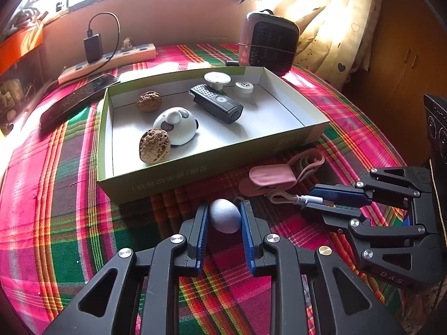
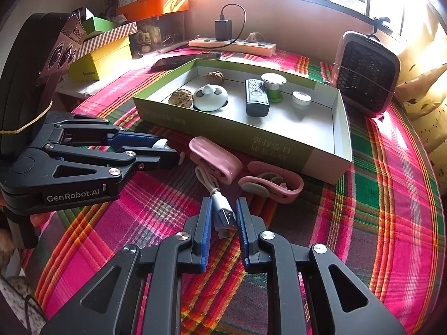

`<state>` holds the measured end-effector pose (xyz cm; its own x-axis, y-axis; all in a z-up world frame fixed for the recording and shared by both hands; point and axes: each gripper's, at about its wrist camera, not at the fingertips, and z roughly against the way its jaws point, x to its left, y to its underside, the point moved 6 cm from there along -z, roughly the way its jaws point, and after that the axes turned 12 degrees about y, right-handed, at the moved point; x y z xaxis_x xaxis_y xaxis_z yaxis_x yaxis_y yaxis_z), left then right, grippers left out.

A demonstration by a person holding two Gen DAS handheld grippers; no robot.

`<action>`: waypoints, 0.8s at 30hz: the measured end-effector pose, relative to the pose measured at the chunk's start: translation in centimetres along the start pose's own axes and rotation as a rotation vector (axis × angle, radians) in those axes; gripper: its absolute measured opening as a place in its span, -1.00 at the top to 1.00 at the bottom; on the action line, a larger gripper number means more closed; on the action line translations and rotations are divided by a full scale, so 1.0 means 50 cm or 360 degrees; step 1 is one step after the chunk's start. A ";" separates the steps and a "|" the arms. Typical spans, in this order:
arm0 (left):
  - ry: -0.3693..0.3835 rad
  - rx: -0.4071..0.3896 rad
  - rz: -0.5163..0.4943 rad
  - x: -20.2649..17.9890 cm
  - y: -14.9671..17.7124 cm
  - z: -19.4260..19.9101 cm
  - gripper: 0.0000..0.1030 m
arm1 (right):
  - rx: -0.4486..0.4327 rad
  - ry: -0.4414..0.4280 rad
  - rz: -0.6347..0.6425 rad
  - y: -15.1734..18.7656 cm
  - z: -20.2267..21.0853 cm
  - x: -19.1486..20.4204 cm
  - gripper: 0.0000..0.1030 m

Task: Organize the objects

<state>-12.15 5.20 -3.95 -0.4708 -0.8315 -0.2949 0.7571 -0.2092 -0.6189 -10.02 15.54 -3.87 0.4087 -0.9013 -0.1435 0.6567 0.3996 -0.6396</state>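
Observation:
My left gripper (image 1: 224, 215) is shut on a pale grey egg-shaped ball (image 1: 225, 215) just above the plaid cloth, in front of the green box (image 1: 195, 171). My right gripper (image 2: 222, 217) is shut on the USB plug (image 2: 223, 217) of a white cable (image 2: 205, 180) that runs to a pink handheld fan (image 2: 216, 162). The right gripper also shows in the left wrist view (image 1: 321, 202), shut on the plug. The left gripper shows in the right wrist view (image 2: 167, 149). The box holds two walnuts (image 1: 154, 145), a white panda toy (image 1: 176, 124), a black device (image 1: 216, 103) and two white caps (image 1: 243, 86).
A small heater (image 1: 268, 46) stands behind the box at the right. A power strip (image 1: 111, 60) with a charger lies at the back. A dark phone (image 1: 75, 99) lies left of the box. Pink fan blades (image 2: 272, 185) lie by the box. Boxes (image 2: 103, 55) stack at the left.

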 end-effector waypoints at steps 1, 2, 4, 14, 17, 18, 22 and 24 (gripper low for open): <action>-0.0001 -0.0001 0.0003 0.001 0.000 0.001 0.60 | -0.0001 -0.0001 -0.0001 0.000 0.001 0.000 0.65; -0.0004 -0.0003 0.0003 0.002 0.000 0.002 0.60 | 0.0001 -0.0004 -0.0003 0.001 0.001 -0.001 0.66; -0.0007 -0.0010 0.0005 0.002 0.000 0.005 0.60 | 0.0000 -0.0013 -0.0005 0.002 0.002 0.000 0.66; -0.0009 -0.0021 0.0003 -0.001 0.001 0.014 0.60 | -0.0015 -0.0033 -0.0021 -0.002 0.009 0.000 0.66; -0.0012 -0.0025 0.0004 -0.002 0.000 0.017 0.60 | -0.0022 -0.0037 -0.0024 -0.004 0.014 0.001 0.66; -0.0015 -0.0025 0.0006 -0.002 0.000 0.018 0.60 | -0.0024 -0.0039 -0.0027 -0.004 0.015 0.000 0.66; -0.0016 -0.0035 0.0007 -0.003 -0.001 0.023 0.60 | -0.0035 -0.0049 -0.0042 -0.006 0.021 -0.001 0.66; -0.0020 -0.0039 0.0006 -0.004 -0.002 0.025 0.60 | -0.0040 -0.0048 -0.0044 -0.007 0.025 -0.003 0.66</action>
<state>-11.53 4.74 -2.91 -0.4619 -0.8388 -0.2881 0.7476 -0.1936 -0.6353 -9.51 15.75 -2.72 0.4096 -0.9065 -0.1029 0.6523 0.3698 -0.6617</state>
